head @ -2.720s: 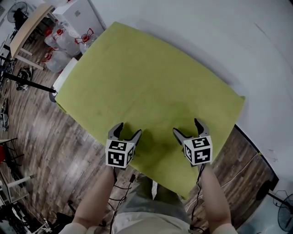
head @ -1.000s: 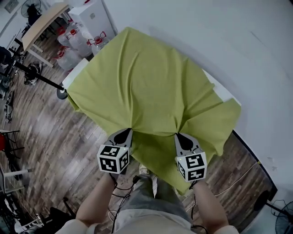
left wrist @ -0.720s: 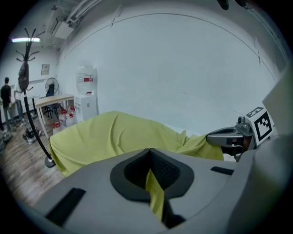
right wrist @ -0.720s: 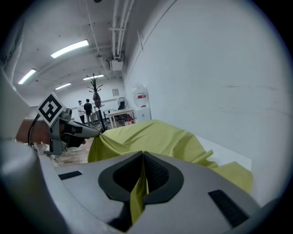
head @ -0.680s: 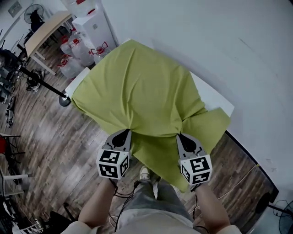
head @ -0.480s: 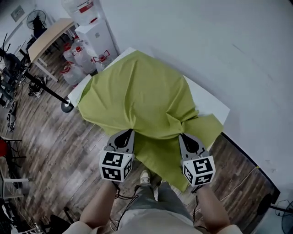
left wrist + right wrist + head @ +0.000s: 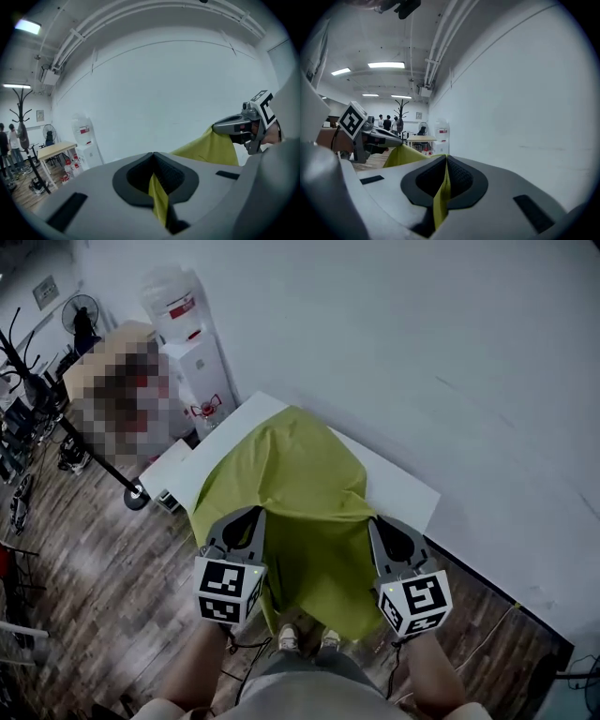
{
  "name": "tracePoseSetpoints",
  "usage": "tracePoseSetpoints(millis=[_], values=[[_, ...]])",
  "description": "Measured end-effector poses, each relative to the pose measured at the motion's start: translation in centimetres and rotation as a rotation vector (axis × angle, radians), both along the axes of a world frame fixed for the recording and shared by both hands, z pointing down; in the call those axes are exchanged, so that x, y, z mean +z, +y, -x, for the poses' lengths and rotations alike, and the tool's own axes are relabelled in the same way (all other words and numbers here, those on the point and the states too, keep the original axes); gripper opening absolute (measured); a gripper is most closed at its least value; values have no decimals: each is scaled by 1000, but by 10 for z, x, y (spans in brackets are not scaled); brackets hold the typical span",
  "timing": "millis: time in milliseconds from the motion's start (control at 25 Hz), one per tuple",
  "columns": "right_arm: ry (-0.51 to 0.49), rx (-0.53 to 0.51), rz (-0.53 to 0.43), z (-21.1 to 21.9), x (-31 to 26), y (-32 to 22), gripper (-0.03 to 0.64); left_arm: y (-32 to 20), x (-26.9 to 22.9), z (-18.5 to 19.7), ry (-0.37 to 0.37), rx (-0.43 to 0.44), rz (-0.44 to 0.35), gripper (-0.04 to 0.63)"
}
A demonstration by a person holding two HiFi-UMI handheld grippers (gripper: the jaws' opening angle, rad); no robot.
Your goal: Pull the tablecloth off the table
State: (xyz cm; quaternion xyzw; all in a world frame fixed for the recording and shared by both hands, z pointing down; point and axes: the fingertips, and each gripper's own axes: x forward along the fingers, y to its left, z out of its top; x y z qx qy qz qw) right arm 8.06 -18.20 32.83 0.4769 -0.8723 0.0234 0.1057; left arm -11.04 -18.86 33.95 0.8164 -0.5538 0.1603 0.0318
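Note:
The yellow-green tablecloth (image 7: 300, 512) is bunched into a narrow strip across the white table (image 7: 403, 486) and hangs down off its near edge. My left gripper (image 7: 258, 513) is shut on the cloth's near left edge, and a fold of cloth (image 7: 158, 197) shows pinched between its pads. My right gripper (image 7: 378, 521) is shut on the near right edge, with cloth (image 7: 441, 194) clamped in its jaws. In the left gripper view the right gripper (image 7: 215, 127) holds the stretched cloth (image 7: 211, 150). The right gripper view shows the left gripper (image 7: 396, 140) the same way.
A water dispenser (image 7: 187, 343) stands left of the table by the white wall (image 7: 394, 352). A black stand (image 7: 94, 460) and clutter sit on the wooden floor (image 7: 84, 559) at left. People stand far off in the room (image 7: 387, 123). My feet (image 7: 305, 641) are near the hanging cloth.
Both grippers have drawn back from the table with the cloth. The cloth has slid toward me and bunched narrower, baring more white tabletop at left and right.

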Motion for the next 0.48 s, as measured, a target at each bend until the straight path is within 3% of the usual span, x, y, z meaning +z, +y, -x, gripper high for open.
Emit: tracePoseSetpoints(millis=[280, 480], values=[[-34, -3, -207, -7, -115, 9, 31, 7, -93, -12, -10, 45, -162, 20], [-86, 7, -310, -14, -175, 18, 31, 6, -147, -19, 28, 82, -253, 20]])
